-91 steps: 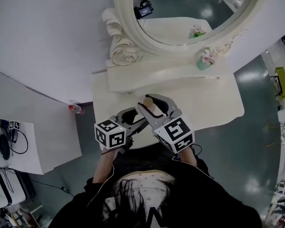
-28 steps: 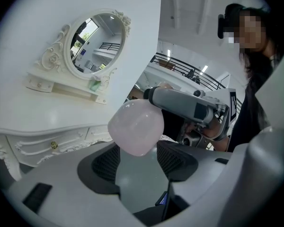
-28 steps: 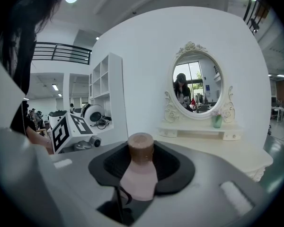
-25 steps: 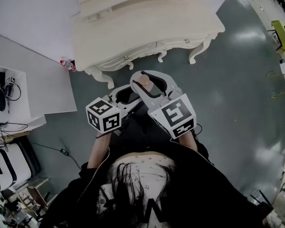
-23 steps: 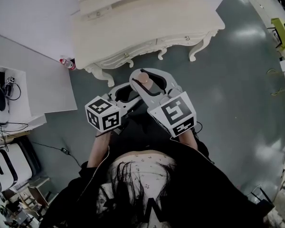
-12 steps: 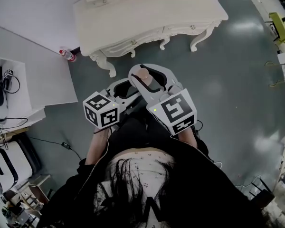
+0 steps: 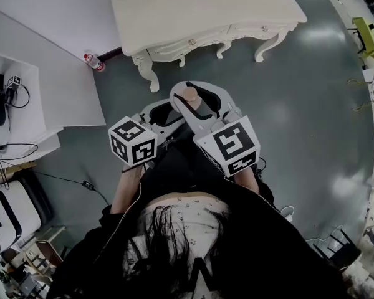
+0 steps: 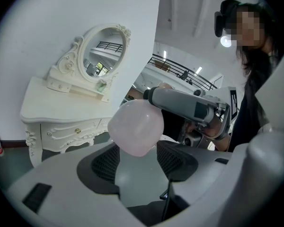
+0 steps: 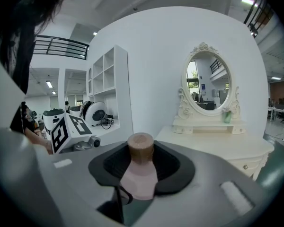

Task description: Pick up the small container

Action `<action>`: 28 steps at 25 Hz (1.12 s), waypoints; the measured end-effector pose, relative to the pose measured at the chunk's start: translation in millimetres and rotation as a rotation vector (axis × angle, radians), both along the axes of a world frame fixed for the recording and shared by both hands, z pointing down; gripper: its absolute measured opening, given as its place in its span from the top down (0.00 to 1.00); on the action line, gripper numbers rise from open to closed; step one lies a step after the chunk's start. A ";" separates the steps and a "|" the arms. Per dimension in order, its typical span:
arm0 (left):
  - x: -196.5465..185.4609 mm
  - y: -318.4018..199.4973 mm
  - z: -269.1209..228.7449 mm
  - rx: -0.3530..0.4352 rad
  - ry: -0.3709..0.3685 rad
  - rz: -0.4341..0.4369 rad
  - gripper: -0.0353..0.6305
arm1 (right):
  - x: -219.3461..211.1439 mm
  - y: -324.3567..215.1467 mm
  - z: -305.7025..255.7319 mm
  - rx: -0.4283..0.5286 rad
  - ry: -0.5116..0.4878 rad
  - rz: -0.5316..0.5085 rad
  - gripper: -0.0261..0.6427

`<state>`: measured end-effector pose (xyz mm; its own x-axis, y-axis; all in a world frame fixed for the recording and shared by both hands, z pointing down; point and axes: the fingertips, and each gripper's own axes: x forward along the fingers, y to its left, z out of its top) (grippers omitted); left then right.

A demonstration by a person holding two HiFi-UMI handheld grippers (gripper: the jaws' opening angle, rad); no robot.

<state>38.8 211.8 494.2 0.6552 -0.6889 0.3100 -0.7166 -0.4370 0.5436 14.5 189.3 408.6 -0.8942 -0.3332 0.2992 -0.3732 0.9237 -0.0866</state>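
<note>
Looking at the left of the frame first, we've got the left tool (image 7: 162,114) with its jaws apart and nothing clamped between them. In its own view the small container (image 8: 135,126) shows its rounded pink base just beyond the gap. Moving right, the right tool (image 7: 193,101) is clamped on that container, with the wood-coloured cap (image 9: 140,147) standing up between its jaws. We see both tools held over the grey floor (image 7: 299,104), well apart from the cream counter (image 7: 212,11) at the top of the frame.
</note>
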 end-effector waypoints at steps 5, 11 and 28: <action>-14.4 16.0 -5.2 0.027 -0.002 0.000 0.59 | -13.4 17.4 -4.2 0.022 -0.002 0.002 0.74; -29.4 30.2 -9.5 0.055 0.001 -0.012 0.59 | -30.7 35.3 -11.7 0.054 -0.005 -0.009 0.74; -43.6 63.3 -0.2 0.033 0.004 -0.020 0.59 | -48.1 70.3 -4.3 0.062 0.010 -0.027 0.74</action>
<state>-4.9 275.2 494.0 0.6422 -0.7119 0.2843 -0.7234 -0.4401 0.5321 -33.6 259.6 404.4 -0.9001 -0.3268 0.2881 -0.3483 0.9370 -0.0252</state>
